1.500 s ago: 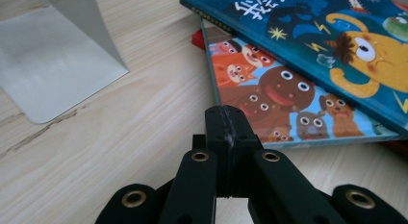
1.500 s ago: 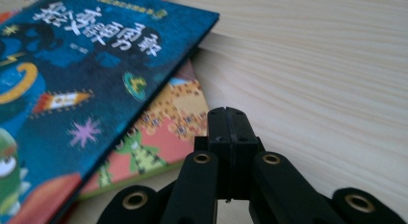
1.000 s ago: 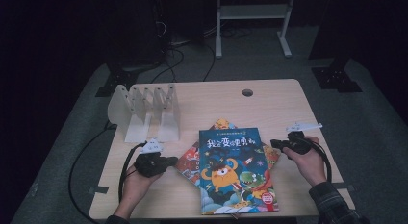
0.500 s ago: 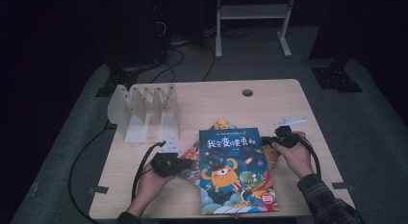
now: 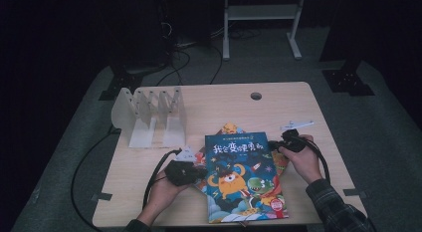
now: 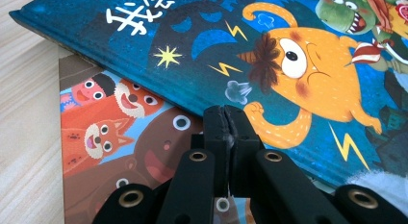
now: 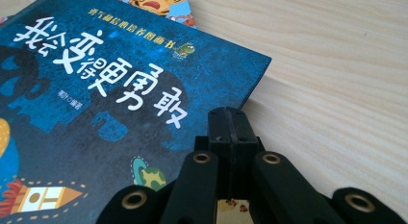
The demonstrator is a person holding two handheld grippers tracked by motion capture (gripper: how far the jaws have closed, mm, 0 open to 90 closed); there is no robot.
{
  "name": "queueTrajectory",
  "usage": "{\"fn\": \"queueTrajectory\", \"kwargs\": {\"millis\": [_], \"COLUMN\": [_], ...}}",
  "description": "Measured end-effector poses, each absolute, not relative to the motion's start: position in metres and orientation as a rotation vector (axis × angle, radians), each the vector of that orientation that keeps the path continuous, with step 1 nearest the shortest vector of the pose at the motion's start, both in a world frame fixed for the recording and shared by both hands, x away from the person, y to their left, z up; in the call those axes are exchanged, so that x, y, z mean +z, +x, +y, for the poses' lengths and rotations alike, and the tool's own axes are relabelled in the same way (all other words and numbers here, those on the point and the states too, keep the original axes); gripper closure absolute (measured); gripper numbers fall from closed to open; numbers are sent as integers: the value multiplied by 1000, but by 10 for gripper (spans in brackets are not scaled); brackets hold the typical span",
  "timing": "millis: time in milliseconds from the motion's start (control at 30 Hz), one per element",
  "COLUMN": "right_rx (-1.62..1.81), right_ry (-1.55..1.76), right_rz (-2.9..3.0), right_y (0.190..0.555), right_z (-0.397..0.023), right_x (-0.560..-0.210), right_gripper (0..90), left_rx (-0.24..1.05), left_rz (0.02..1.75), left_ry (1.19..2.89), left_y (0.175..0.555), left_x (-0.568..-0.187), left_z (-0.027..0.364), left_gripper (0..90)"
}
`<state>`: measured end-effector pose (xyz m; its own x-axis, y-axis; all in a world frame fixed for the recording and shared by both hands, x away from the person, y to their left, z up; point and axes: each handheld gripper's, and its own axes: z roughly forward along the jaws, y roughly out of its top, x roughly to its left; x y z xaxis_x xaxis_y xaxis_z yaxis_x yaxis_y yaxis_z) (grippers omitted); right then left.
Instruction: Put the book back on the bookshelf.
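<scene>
A blue picture book [image 5: 244, 177] with an orange monster on its cover lies on top of other books at the table's front middle. My left gripper [image 5: 199, 171] is at the book's left edge, jaws shut with nothing between them. In the left gripper view the shut tips [image 6: 225, 119] hover over the blue cover [image 6: 269, 56], above a lower book with animal faces [image 6: 120, 137]. My right gripper [image 5: 276, 145] sits at the book's upper right edge, also shut and empty. Its tips [image 7: 230, 123] rest by the cover's right edge [image 7: 120, 89].
A white slotted book rack [image 5: 149, 112] stands at the table's left rear. A small white object [image 5: 296, 125] lies near the right edge. A cable hole [image 5: 256, 96] is at the back. Bare wood [image 7: 337, 89] lies right of the book.
Both hands have moved inward toward the book: the left gripper from the table's left to the book's left edge, the right gripper from the right to its upper right edge.
</scene>
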<state>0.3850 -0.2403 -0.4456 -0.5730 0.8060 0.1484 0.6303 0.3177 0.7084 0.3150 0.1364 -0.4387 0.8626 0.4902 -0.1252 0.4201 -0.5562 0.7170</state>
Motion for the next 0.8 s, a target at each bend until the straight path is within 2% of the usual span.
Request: {"fn": "queueTrajectory", "kwargs": {"millis": [800], "right_rx": [1138], "right_ry": [1271], "right_rz": [2358], "right_y": [426], "right_z": [-212], "right_x": [-448], "right_gripper": [894], "left_rx": [6], "left_rz": [595], "left_ry": [2213], "left_y": [308], "left_x": [-437], "left_z": [131], "left_gripper": [866]}}
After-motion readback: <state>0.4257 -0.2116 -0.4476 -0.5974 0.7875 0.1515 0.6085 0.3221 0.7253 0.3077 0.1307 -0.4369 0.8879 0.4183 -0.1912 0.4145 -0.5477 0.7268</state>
